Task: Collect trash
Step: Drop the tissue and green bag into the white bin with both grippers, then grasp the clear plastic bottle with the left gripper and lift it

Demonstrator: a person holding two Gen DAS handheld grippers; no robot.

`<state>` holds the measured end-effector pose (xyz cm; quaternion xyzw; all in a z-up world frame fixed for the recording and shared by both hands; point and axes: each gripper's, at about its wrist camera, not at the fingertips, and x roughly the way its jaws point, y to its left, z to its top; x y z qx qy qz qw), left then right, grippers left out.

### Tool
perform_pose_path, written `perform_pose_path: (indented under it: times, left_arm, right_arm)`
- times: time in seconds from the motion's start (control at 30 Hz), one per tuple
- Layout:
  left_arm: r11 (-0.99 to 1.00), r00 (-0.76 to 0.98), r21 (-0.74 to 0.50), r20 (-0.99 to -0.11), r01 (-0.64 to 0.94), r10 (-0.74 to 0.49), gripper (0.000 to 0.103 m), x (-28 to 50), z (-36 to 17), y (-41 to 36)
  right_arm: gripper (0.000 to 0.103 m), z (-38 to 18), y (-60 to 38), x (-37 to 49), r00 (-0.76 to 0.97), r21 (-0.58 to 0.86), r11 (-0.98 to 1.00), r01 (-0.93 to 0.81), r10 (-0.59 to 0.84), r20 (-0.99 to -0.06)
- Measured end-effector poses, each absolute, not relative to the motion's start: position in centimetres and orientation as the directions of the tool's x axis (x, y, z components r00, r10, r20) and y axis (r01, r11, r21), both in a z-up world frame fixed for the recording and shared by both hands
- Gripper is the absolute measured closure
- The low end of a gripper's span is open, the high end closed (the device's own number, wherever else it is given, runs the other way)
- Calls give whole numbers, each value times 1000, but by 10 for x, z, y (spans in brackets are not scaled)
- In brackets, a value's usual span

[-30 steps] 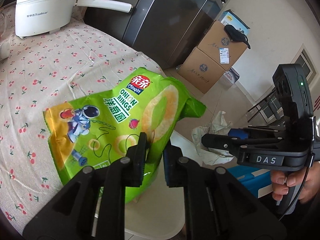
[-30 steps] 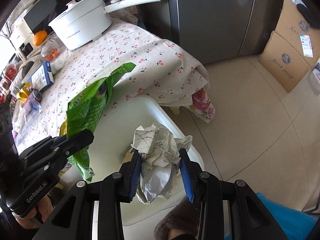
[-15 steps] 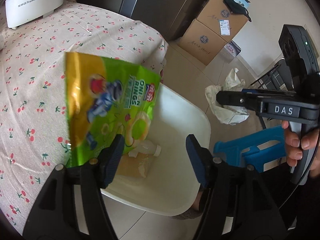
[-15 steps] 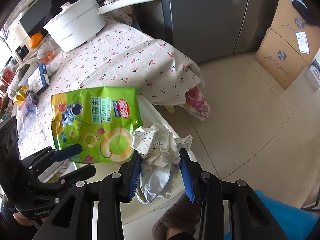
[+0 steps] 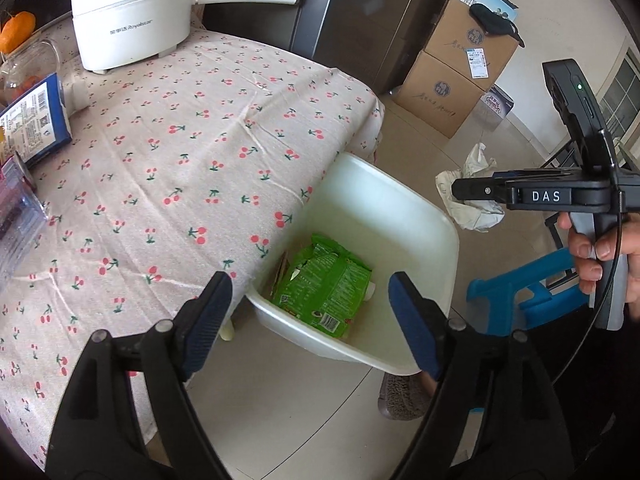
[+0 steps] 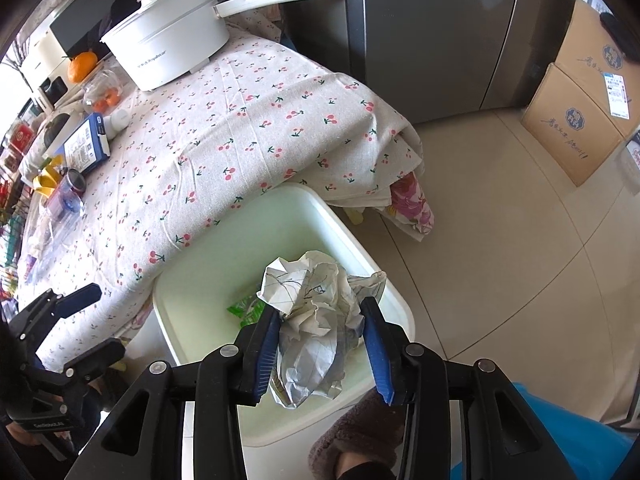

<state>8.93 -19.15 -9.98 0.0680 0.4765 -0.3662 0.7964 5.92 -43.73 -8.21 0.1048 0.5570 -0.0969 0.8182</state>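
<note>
A green onion-ring snack bag (image 5: 324, 284) lies inside the white bin (image 5: 400, 184) beside the table; a green corner of the bag (image 6: 248, 308) shows in the right wrist view. My left gripper (image 5: 308, 280) hangs above the bin with its jaws opening wide and nothing between them. It shows at the lower left of the right wrist view (image 6: 102, 320). My right gripper (image 6: 320, 312) holds a crumpled paper (image 6: 316, 320) over the bin (image 6: 320, 204). Its jaws are opening slightly, with the pads still against the paper. A hand holds the right gripper (image 5: 460, 192) at the right of the left wrist view.
The table wears a cherry-print cloth (image 5: 180, 140), with a white pot (image 5: 128, 16) at its far end and a blue box (image 5: 32, 120) at its left. Cardboard boxes (image 5: 452, 80) stand by the dark fridge. A blue stool (image 5: 516, 292) and a slippered foot (image 5: 400, 400) are near the bin.
My left gripper opened and let go of the snack bag, which fell into the bin; the gripper drew back. The right gripper stayed put with the paper.
</note>
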Motion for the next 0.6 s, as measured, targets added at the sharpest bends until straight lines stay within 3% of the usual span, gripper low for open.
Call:
perform_pose_path:
  times: [0.13,0.2,0.33,0.6]
  left_arm:
    - [755,319,-216,-810,618,-493,21,94,-93,-172]
    - [775,336,-211,-811,595,-478,20,97,-91,-162]
    - [805,361,-205,-814,556,-456,18,102,-89,-143]
    - [856,436,-151,-809,494,-394,11,107,-79,-105]
  right_arm:
    - [59,-80,-432,62,365,70,958,277,-38,-930]
    - [54,-80,-431,63,366,81,956,281,-28,-930]
    - [34,-80,-430,66,361,95,950,297,-20,-932]
    - [21,-76,-417,75,359,56,958,282,-51,-932]
